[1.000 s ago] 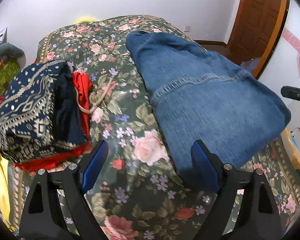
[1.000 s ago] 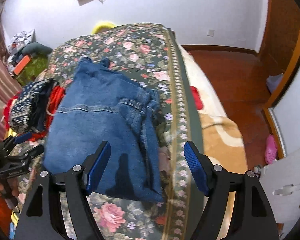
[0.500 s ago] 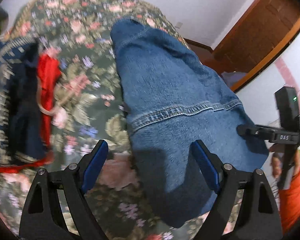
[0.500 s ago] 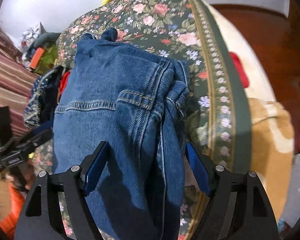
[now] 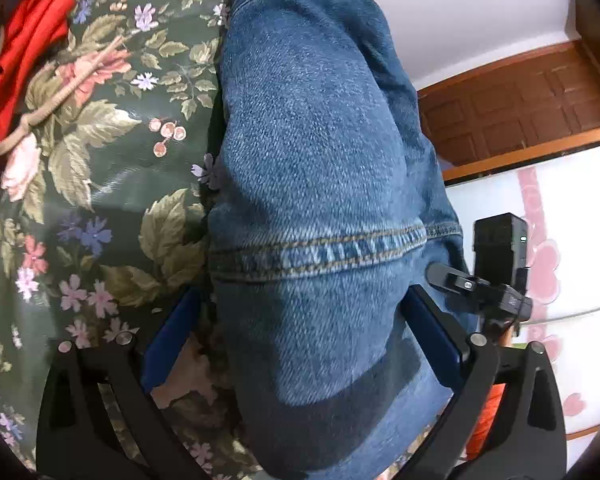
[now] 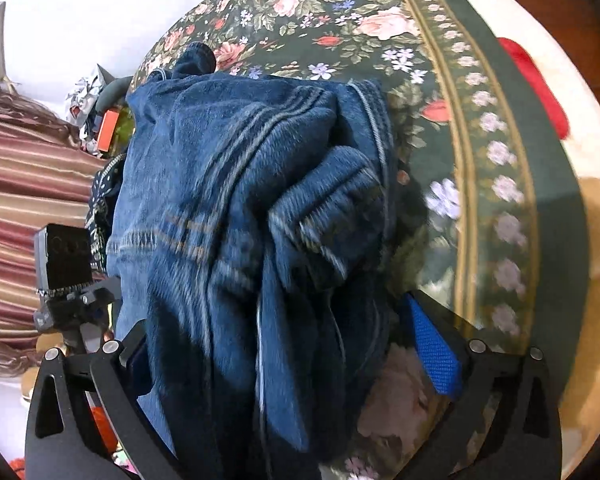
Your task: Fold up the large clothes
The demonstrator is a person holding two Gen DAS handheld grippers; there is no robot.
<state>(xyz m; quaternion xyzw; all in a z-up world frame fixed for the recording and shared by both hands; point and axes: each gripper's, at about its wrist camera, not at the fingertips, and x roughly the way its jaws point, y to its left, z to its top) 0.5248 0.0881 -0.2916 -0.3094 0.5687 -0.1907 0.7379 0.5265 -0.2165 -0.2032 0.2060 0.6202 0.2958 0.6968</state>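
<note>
Lying folded on a bed (image 5: pixel 100 128) spread with a dark green floral bedcover: blue denim jeans (image 5: pixel 320 160), running lengthwise away from both cameras, stitched seam crossing the near end. Straddling that near end from the left side: left hand-held gripper (image 5: pixel 300 340), jaws having just been opening, now standing wide apart, one blue pad (image 5: pixel 172 340) resting over the bedcover beside the denim, the other at the jeans' far edge, denim passing between them, neither pad seen pressing in. Showing beyond the jeans' right edge in the left wrist view: the black body of the other tool.

Hovering over the bunched, blurred right edge of the jeans (image 6: pixel 240 220): right hand-held gripper (image 6: pixel 284 360), jaws likewise having just been opening, spread wide, denim heaped between them; right pad (image 6: pixel 432 356) clear of the cloth, left pad mostly hidden behind a fold.

Lying on the bedcover to the jeans' left: red garment (image 5: pixel 24 52) with a beige drawstring cord (image 5: pixel 60 96).
</note>
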